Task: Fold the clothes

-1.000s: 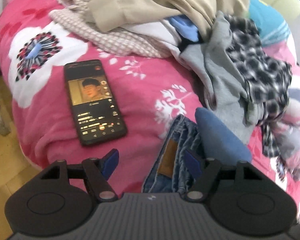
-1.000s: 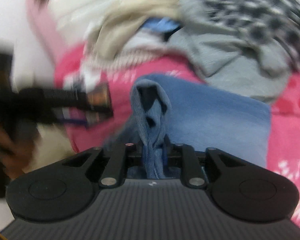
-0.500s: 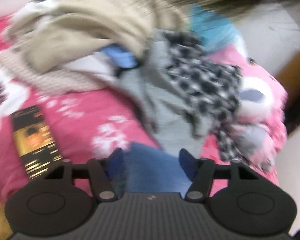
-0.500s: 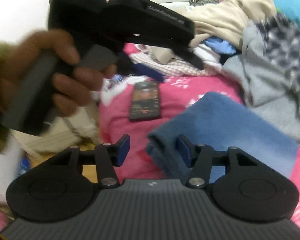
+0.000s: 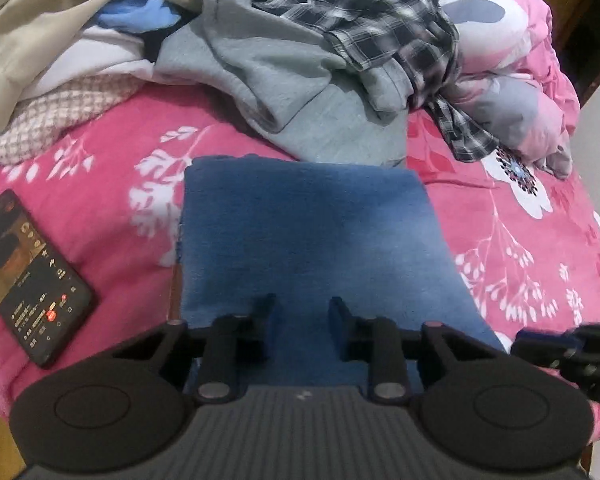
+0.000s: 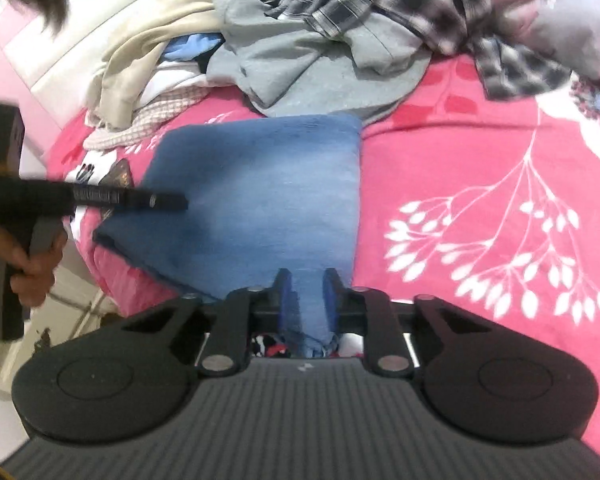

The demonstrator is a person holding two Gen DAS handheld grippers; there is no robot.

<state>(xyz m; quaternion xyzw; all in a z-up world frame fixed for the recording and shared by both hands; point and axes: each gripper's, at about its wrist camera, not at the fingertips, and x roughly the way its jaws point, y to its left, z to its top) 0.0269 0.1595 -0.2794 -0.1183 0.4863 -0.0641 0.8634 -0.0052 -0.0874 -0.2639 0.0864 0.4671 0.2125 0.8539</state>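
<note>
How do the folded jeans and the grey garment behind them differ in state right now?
The folded jeans lie flat as a neat rectangle; the grey garment is crumpled in loose folds. The jeans lie apart from the pile; the grey garment is tangled under a plaid shirt. The right gripper pinches the jeans' near edge; nothing grips the grey garment. Both rest on the pink floral bedspread.

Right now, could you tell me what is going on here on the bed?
A person with a gripper in each hand is folding clothes. The folded jeans lie flat on the pink bedspread. The right gripper has its jaws shut on the jeans' near edge, while the left gripper hovers open over them. Unfolded clothes wait behind, and a phone lies to the left.
</note>
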